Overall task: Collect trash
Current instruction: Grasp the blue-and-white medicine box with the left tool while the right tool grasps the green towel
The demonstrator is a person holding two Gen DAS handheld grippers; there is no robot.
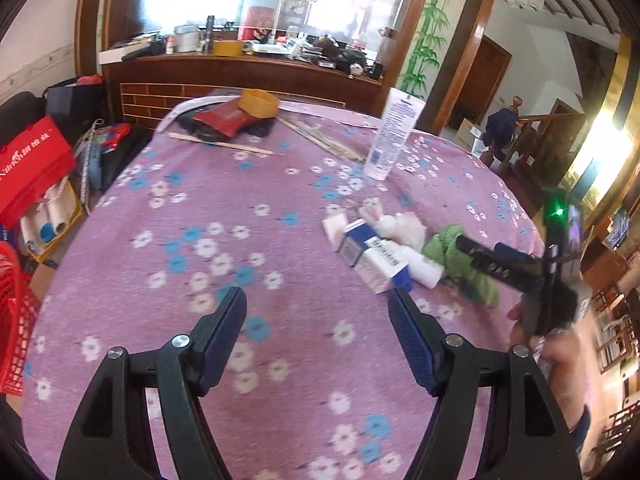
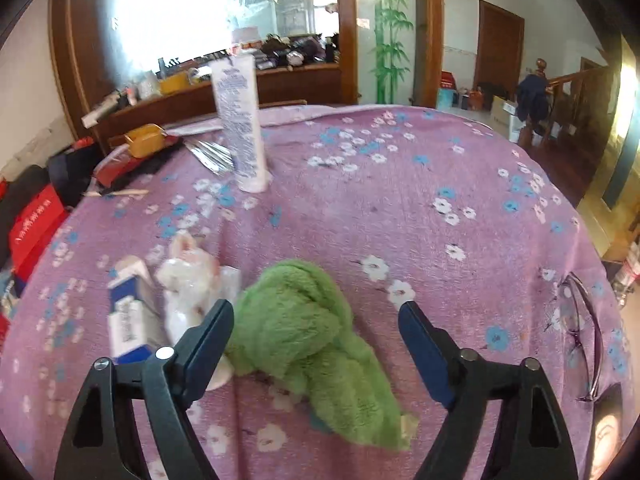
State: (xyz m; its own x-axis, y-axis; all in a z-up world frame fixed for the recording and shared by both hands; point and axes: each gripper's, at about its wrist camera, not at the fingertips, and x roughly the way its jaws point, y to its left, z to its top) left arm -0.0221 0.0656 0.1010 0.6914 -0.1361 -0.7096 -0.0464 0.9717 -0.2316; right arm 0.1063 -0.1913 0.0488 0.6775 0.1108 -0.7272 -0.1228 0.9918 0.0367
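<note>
Here, the purple flowered tablecloth [image 1: 240, 208] fills both my views, spread over a round table. On it at twelve o'clock stands a tall white tube [image 2: 240, 128], upright. A crumpled green cloth [image 2: 304, 332] lies between my right gripper [image 2: 316, 320] fingers, which stand wide apart and press on nothing; the left finger sits just beside the cloth's edge. At nine o'clock from the cloth lie the trash pieces: a blue-and-white box [image 2: 130, 320] and crumpled white tissue [image 2: 188, 280], touching each other. My left gripper [image 1: 318, 306] is also spread open, empty, the box at two o'clock. Eyeglasses [image 2: 584, 328] rest at three o'clock.
</note>
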